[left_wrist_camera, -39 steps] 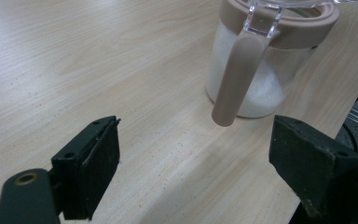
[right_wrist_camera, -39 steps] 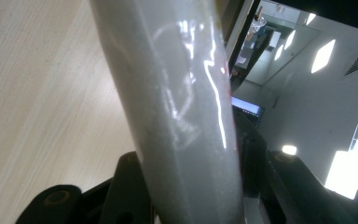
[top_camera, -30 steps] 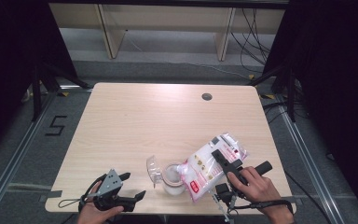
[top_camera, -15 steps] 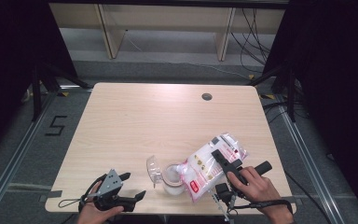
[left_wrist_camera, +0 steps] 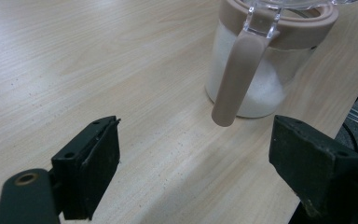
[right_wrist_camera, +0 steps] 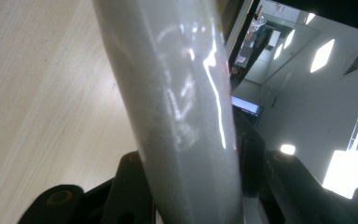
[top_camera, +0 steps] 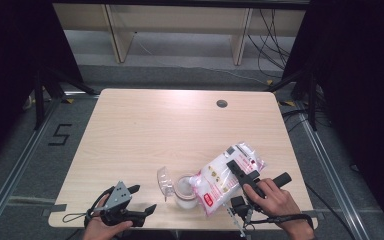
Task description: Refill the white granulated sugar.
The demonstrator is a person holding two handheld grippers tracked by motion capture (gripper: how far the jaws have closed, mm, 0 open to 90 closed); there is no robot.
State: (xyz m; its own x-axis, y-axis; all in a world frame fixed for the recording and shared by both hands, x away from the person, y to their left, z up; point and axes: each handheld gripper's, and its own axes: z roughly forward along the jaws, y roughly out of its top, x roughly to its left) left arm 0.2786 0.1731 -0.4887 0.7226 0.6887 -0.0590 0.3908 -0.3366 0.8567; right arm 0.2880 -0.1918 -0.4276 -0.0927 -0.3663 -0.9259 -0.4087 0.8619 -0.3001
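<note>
Right gripper (top_camera: 240, 172) has the bag (top_camera: 225, 177) clamped between its jaws, and the bag is tipped down toward the jar (top_camera: 186, 191), its lower end right at the jar's open mouth. In the right gripper view the bag (right_wrist_camera: 182, 107) rises straight out from between the two black jaws as a glossy white column, the pads pressed on either side of it, the pale wood of the table (right_wrist_camera: 37, 93) off to one side. That is a firm hold on the bag.

The jar stands upright on the table (top_camera: 155, 130), close to the near edge, and it holds white grains in its lower part. Its clear lid (top_camera: 164, 182) hangs flipped open just beside the jar, on the side away from the bag. From the left gripper view the jar (left_wrist_camera: 261, 70) shows a beige collar round its mouth, and a beige strap (left_wrist_camera: 235, 79) hangs down its front from the clear hinge piece.

Left gripper (top_camera: 142, 200) sits low at the near edge, well to the lid's side of the jar, in the person's hand. Its jaws stand wide apart with bare tabletop between them, gripping nothing, and they point toward the jar without touching it.
</note>
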